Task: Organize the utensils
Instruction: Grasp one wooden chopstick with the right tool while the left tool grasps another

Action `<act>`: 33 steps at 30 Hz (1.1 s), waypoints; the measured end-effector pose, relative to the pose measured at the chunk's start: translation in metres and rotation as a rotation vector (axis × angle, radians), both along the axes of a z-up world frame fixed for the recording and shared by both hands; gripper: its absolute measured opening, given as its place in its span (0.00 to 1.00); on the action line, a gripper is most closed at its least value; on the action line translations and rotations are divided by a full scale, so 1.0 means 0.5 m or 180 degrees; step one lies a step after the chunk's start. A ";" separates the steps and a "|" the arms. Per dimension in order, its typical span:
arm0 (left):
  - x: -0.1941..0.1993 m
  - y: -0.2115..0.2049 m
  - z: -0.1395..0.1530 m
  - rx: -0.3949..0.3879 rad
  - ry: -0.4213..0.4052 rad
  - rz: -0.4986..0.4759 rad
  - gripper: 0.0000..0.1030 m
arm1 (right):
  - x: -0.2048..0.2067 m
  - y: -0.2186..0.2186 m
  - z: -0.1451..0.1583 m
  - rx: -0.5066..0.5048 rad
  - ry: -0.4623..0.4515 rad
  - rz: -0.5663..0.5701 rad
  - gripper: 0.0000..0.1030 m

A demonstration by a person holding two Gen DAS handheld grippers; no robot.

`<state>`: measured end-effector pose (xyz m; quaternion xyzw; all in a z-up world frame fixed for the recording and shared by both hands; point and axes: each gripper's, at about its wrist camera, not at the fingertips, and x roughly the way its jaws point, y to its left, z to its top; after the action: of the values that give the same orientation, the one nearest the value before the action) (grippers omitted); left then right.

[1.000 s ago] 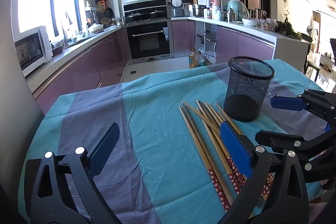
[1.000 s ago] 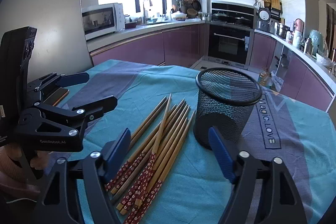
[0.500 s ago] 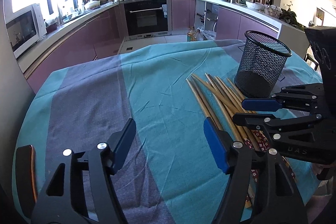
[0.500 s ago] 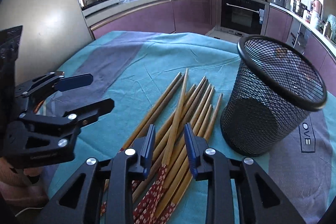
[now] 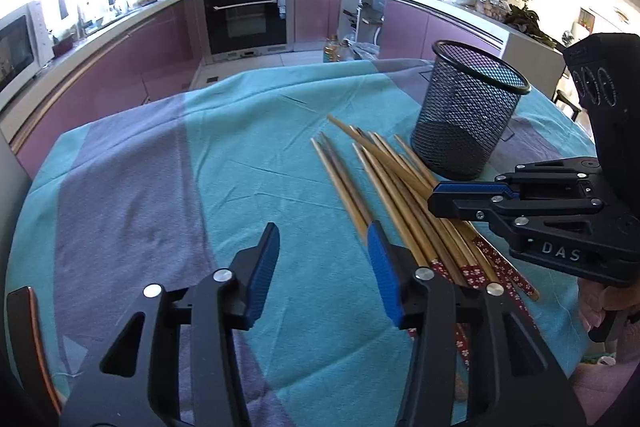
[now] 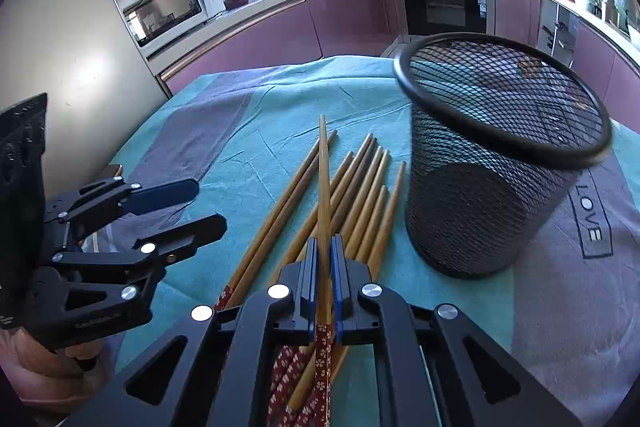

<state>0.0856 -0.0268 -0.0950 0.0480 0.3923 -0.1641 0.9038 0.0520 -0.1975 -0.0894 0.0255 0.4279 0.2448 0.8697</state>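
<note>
Several wooden chopsticks (image 5: 400,187) with red flowered ends lie in a loose bundle on the teal and grey tablecloth (image 5: 160,167), just left of an upright black mesh cup (image 5: 464,131). In the right wrist view my right gripper (image 6: 325,243) is shut on one chopstick (image 6: 324,179), which points ahead over the bundle (image 6: 360,195) beside the cup (image 6: 492,187). My left gripper (image 5: 323,231) hovers at the bundle's left side. Its jaws are closing with only cloth between them. The right gripper (image 5: 434,201) shows at the right, the left gripper (image 6: 210,205) at the left.
A dark flat thing with an orange edge (image 5: 24,327) lies at the table's near left corner. Beyond the table's far edge run purple kitchen cabinets (image 5: 312,11), an oven (image 5: 244,15) and a microwave (image 6: 168,7). A hand (image 6: 36,367) holds the left gripper.
Both grippers have come down and closer to the chopsticks. The right jaws went from wide apart to shut on one chopstick. The left jaws have narrowed to about half their earlier gap.
</note>
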 end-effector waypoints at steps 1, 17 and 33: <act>0.004 -0.006 -0.003 0.0010 0.0033 -0.0026 0.38 | -0.005 -0.008 -0.001 0.0016 0.0014 -0.0011 0.06; 0.048 -0.035 -0.037 -0.0065 0.0329 -0.0135 0.32 | -0.015 -0.033 -0.012 -0.0130 0.0034 0.0004 0.07; 0.098 -0.038 -0.040 -0.0044 0.0500 -0.0100 0.13 | 0.007 -0.036 -0.014 -0.0285 0.0056 0.0039 0.08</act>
<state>0.1345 -0.0459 -0.1149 0.0349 0.4600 -0.1843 0.8679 0.0554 -0.2157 -0.0966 -0.0139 0.4462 0.2305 0.8646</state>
